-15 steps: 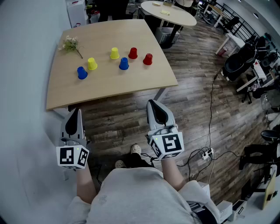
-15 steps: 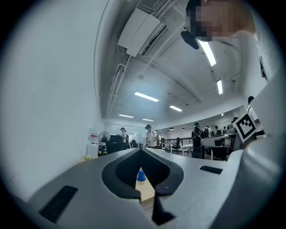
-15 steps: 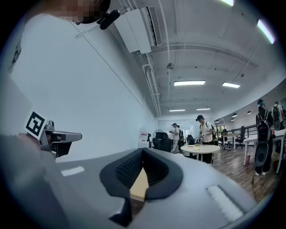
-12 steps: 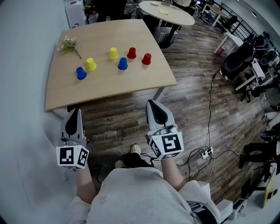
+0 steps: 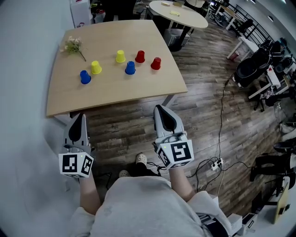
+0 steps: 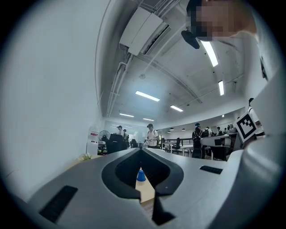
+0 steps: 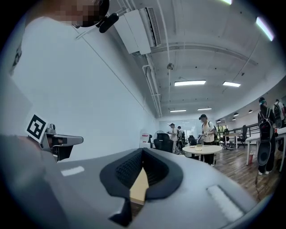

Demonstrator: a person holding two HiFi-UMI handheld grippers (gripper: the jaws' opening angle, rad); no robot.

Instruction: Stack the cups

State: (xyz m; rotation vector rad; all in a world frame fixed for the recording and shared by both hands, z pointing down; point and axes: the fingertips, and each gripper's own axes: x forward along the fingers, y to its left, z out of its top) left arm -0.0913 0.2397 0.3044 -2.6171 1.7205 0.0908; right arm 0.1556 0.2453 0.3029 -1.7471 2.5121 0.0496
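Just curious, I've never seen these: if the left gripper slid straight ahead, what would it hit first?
The left gripper would probably meet the table at its near edge; if it clears that, the left blue cup. Height is unclear.

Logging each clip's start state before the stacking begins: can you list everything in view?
Table: one, light wood, ahead of the person.
Blue cups: two, table, left end and middle.
Yellow cups: two, table, left and centre.
Red cups: two, table, right end.
Flower sprig: one, pale, table's far left corner.
Round table: one, cream, beyond.
Office chairs: several, black, far right.
Power strip: one, white, floor at right.
Shoes: two, light, floor below.
Left gripper: one, grey, shut, empty, before the table.
Right gripper: one, grey, shut, empty, before the table.
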